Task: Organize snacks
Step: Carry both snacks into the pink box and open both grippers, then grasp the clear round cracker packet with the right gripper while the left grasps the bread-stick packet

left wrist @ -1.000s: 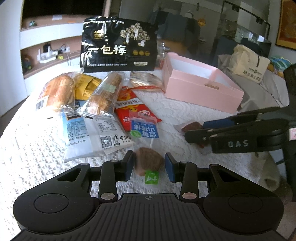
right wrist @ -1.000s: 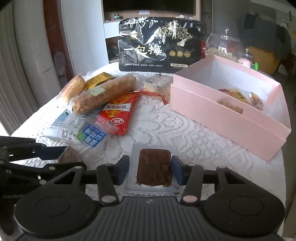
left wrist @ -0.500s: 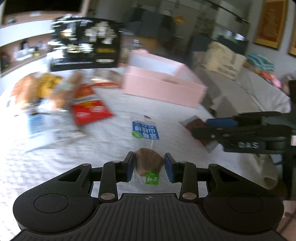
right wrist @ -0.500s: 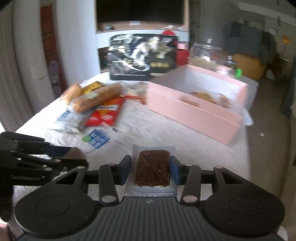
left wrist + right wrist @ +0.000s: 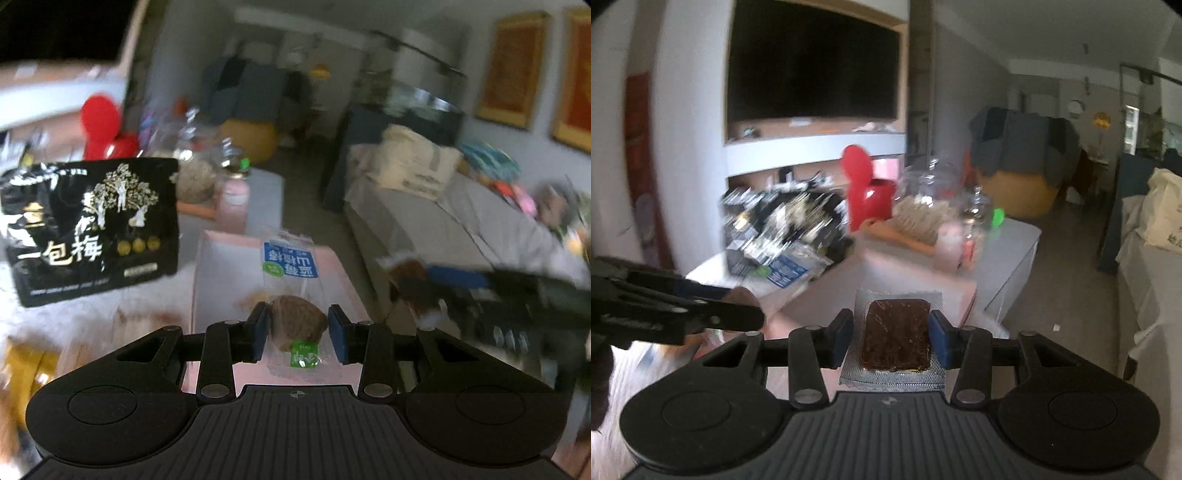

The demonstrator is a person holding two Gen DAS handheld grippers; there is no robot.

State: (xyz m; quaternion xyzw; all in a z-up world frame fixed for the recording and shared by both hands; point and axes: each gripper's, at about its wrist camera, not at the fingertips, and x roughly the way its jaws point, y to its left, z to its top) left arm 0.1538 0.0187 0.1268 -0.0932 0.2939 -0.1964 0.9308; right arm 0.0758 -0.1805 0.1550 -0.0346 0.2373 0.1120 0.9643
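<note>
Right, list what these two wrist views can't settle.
- Pink box interior, left wrist view: covered by the held round brown snack and its wrapper; contents unreadable.
- Black plum bag, right wrist view: motion blur smears its print.
- Left tool, right wrist view: cut by the left edge.
- Right tool, left wrist view: blurred, its snack indistinct.

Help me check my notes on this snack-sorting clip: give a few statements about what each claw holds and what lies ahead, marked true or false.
1. The left claw grips a round brown snack in a clear wrapper. True.
2. The right claw is empty. False: it holds a flat dark bar in a silver wrapper.
3. A pink box lies ahead, below the left claw. True.
4. The big black bag is in the right claw. False: it stands on the table, left of the pink box.
</note>
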